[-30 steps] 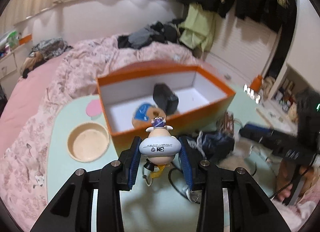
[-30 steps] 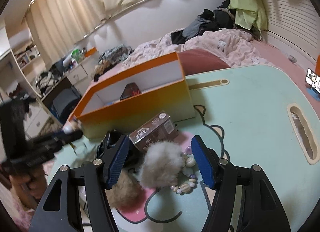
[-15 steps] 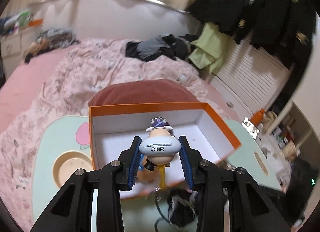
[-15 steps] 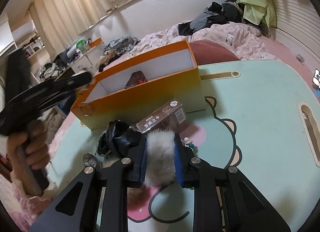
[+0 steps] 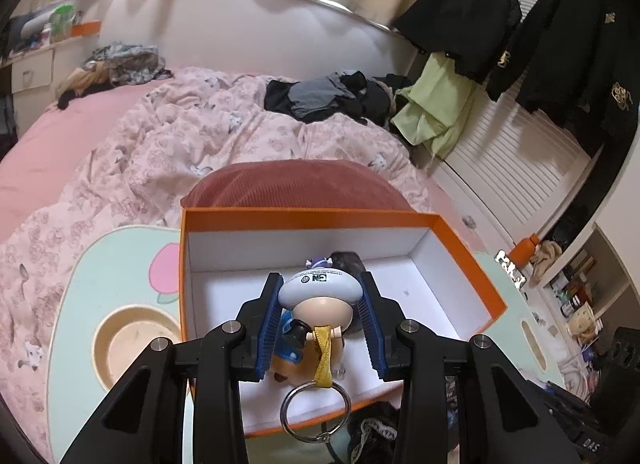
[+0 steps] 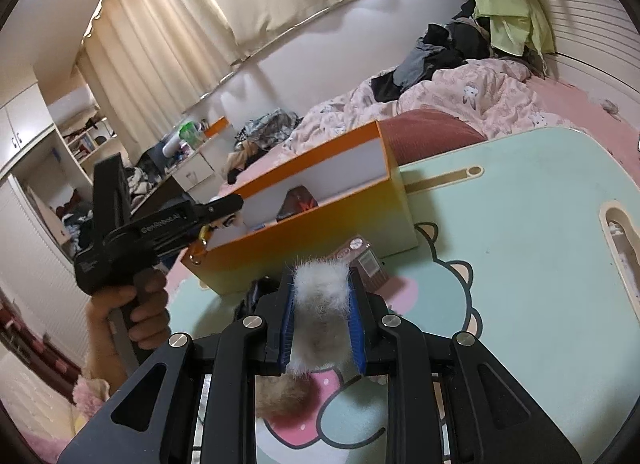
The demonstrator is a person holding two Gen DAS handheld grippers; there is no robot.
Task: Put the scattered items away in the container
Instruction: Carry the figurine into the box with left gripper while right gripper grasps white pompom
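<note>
An orange box (image 5: 304,214) with white inside stands on the mint table. Over its near half my left gripper (image 5: 320,298) is shut on a small figurine keychain (image 5: 318,284), whose yellow strap and metal ring (image 5: 316,410) dangle below. A dark object (image 5: 348,260) and a blue-and-brown toy (image 5: 288,344) lie in the box. In the right wrist view a hand holds the left gripper (image 6: 230,208) at the box's (image 6: 320,232) left end. My right gripper (image 6: 322,284) is shut on a white fur pompom (image 6: 320,304); a brown pompom (image 6: 280,396) hangs beneath it.
A brown carton (image 6: 364,260) and a black bundle (image 6: 256,292) lie in front of the box. The table (image 6: 520,264) has a round bowl recess (image 5: 132,344) and a slot (image 6: 620,240). Behind the box are a maroon cushion (image 5: 296,184) and a bed.
My left gripper carried the figurine from in front of the box to over its inside and rolled. My right gripper closed on the white pompom.
</note>
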